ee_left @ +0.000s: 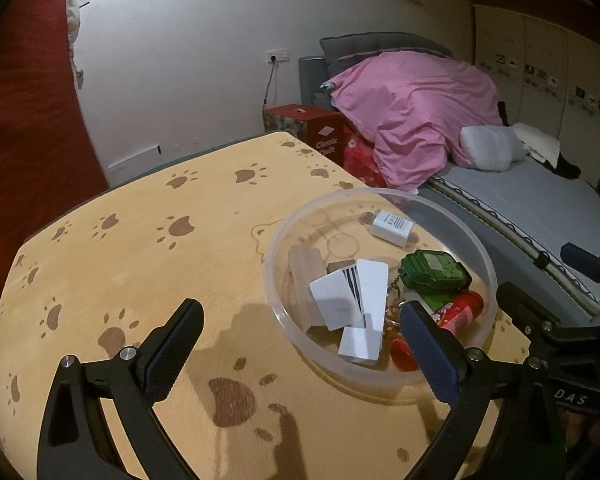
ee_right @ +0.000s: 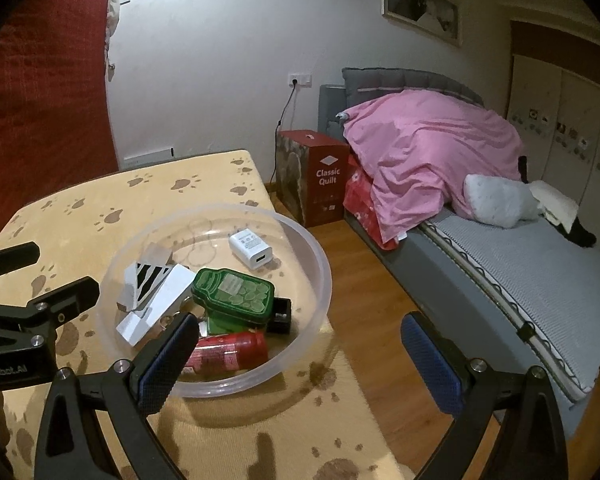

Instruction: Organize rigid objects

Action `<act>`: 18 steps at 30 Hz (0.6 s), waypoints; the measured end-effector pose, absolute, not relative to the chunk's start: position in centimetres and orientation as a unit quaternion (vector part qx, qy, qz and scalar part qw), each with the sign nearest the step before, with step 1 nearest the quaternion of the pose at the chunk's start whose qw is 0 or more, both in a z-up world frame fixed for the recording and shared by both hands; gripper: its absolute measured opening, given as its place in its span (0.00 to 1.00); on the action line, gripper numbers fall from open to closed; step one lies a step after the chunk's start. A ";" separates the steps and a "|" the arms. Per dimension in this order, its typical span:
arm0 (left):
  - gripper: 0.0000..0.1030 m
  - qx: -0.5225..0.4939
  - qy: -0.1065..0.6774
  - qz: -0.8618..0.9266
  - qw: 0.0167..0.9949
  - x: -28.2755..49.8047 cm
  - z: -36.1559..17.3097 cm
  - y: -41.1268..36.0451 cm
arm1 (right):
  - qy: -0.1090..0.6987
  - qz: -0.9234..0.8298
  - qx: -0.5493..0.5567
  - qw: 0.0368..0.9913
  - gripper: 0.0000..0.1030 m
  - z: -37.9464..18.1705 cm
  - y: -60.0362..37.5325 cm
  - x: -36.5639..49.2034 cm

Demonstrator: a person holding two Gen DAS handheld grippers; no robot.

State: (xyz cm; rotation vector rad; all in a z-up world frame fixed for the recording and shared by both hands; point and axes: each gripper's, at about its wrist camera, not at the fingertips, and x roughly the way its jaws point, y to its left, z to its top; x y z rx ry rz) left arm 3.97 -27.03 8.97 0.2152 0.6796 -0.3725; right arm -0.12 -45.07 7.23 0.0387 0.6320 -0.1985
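A clear plastic bowl (ee_left: 284, 236) (ee_right: 320, 264) stands on the table with the paw-print cloth (ee_left: 120, 248) (ee_right: 80, 208). Inside lie a white charger (ee_left: 392, 226) (ee_right: 252, 250), a green jar-shaped tin (ee_left: 436, 272) (ee_right: 236, 294), a red can (ee_left: 460, 310) (ee_right: 230, 352), white boxes (ee_left: 364, 300) (ee_right: 156, 300) and a small black box (ee_right: 282, 316). My left gripper (ee_left: 304, 354) is open, hovering before the bowl's near left rim with nothing between its fingers. My right gripper (ee_right: 304, 360) is open too, its left finger over the bowl's near rim, its right finger over the floor.
The table's right edge drops to a wooden floor (ee_right: 380, 320). Beyond stands a bed (ee_right: 520, 264) with a pink quilt (ee_right: 428, 152), and a red carton (ee_right: 324, 176) beside it. A red curtain (ee_left: 24, 120) hangs at the left.
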 end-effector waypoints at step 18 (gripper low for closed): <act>0.98 0.111 0.331 -0.162 0.923 2.6 9.0 -27.1 | 0.299 -0.103 0.013 0.948 1.00 7.4 -45.4 -1.6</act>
